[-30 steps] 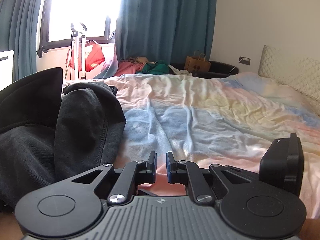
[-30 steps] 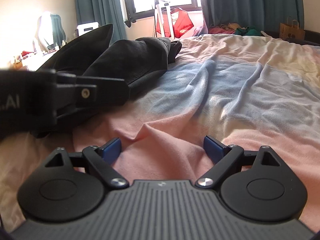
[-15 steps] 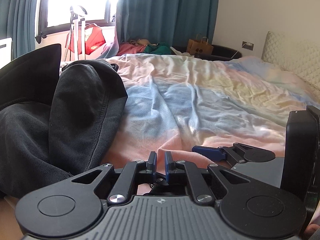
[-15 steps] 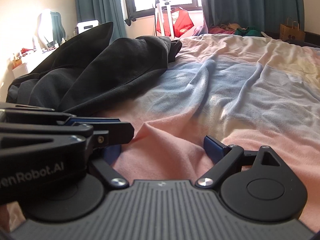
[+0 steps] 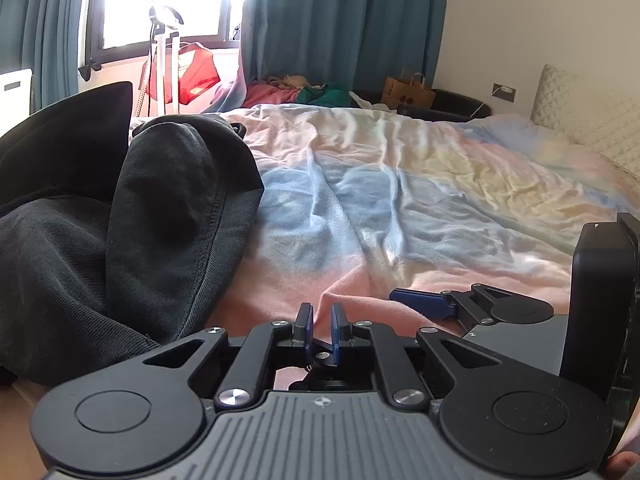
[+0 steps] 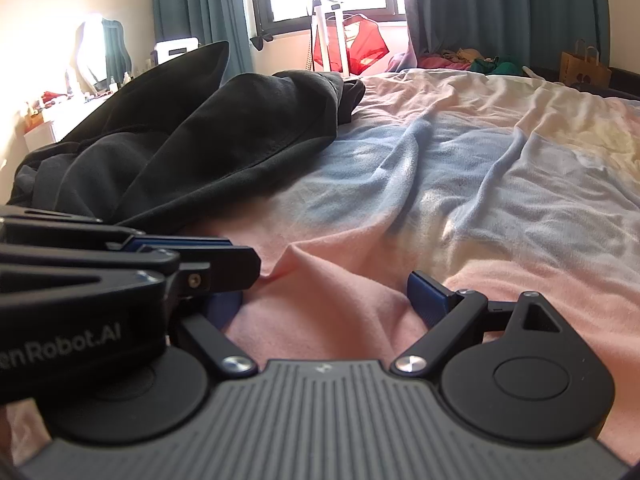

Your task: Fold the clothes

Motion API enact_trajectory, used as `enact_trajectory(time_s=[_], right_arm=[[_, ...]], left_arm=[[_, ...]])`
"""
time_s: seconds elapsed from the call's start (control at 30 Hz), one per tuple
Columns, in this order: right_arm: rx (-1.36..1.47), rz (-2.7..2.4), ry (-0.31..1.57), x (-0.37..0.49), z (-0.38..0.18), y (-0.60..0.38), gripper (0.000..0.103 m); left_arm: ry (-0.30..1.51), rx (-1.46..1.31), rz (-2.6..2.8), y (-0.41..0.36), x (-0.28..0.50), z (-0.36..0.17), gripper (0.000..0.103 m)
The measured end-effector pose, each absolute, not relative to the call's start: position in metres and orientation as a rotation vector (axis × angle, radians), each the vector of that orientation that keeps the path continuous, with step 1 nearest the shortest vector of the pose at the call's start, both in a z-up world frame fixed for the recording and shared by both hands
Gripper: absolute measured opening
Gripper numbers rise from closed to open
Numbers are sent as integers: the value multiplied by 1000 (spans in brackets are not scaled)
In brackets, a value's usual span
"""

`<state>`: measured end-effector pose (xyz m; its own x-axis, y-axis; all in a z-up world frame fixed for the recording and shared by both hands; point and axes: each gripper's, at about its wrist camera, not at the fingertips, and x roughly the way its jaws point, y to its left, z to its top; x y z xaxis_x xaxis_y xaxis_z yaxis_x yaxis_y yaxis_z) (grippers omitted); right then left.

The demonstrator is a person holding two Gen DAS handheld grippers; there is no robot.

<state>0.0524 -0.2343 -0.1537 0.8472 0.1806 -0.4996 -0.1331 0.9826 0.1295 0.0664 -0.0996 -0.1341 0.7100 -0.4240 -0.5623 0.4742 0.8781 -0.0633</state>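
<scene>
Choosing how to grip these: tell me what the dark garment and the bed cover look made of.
Dark garment: likely a heavy cotton twill or denim, matte charcoal, judging by its diagonal weave and stitched hem. Bed cover: seems a soft fleece or brushed cotton, matte, with fuzzy nap and loose wrinkles in pastel bands.

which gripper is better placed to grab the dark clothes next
Left, probably. The dark clothes lie right beside the left gripper, though its jaws are nearly closed. The right gripper is open but sits over bare blanket, with the left one between it and the pile.
</scene>
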Motion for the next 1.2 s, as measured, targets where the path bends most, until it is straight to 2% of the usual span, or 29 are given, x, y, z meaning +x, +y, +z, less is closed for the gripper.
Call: enact_trajectory(time_s=[1.2], right_arm=[[84, 162, 536, 53, -154, -233, 91]], left_arm=[[612, 46, -506, -94, 73, -139, 12]])
